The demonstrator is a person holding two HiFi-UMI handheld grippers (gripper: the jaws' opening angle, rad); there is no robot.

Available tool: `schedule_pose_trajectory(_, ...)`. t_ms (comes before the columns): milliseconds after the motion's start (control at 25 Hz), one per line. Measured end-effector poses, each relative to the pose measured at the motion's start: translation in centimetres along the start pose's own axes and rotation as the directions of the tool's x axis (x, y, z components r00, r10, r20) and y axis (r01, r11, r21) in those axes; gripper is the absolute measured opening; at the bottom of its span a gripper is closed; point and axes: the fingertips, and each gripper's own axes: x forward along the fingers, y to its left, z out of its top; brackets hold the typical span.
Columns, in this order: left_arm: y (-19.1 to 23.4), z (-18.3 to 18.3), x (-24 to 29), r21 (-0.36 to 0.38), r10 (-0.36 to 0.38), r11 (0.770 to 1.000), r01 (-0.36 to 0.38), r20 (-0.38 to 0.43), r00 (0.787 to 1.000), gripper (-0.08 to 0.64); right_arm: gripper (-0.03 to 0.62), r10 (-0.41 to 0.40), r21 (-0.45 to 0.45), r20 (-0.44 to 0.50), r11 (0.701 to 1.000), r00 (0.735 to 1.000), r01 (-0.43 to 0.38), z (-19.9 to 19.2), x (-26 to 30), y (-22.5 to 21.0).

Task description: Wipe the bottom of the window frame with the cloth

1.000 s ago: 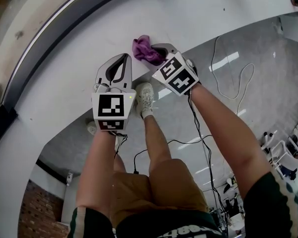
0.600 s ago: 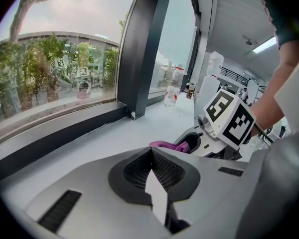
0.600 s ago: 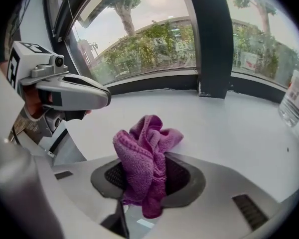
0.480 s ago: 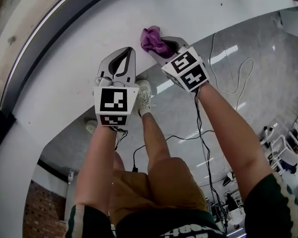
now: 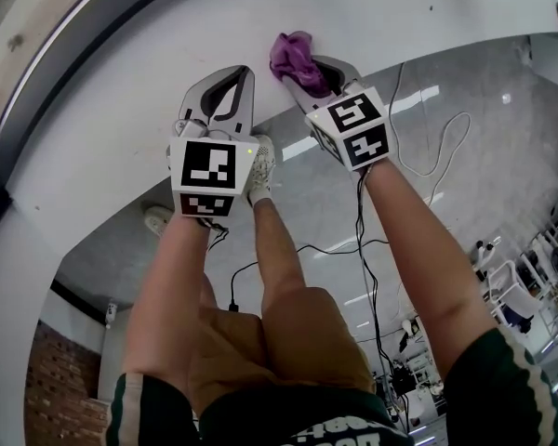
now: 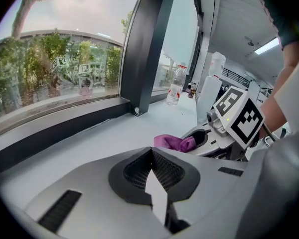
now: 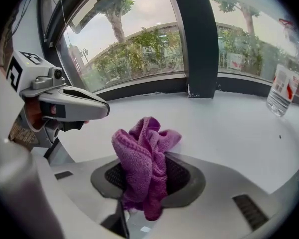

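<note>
Bottle (image 7: 284,86) far right, sill (image 7: 229,128) bare

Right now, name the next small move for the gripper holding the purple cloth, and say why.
Probably push the right gripper forward until the purple cloth meets the dark bottom rail of the window frame. Its jaws are shut on the cloth, but the cloth sits over the white sill, short of that rail.

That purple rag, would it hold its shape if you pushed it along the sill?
Probably not: the cloth bunches in crumpled folds in the right gripper, so it looks floppy and light. Its looped weave likely drags rather than slides.
</note>
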Motion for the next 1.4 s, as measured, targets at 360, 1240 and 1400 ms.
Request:
schedule_pose_trajectory(360,1.4,0.2,0.3,-0.034,0.014,0.999,-0.014,0.010,1.000,0.006,0.167,-0.053,0.024,0.029,0.998,0.998,0.053,2.9,1.8,-0.9)
schedule_pose_trajectory(1240,5.9,1.9,-1.5,-0.062,0.082,0.995,-0.078,0.061,0.995,0.006,0.166,-0.112,-0.020,0.001,0.993,0.994,0.112,6.7,4.7,-1.5)
schedule_pose_trajectory(1400,6.7,1.5,-2.4,-0.075,0.093,0.993,-0.088,0.068,0.993,0.006,0.166,-0.133,-0.015,-0.013,0.991,0.991,0.133,6.6,4.8,-1.5)
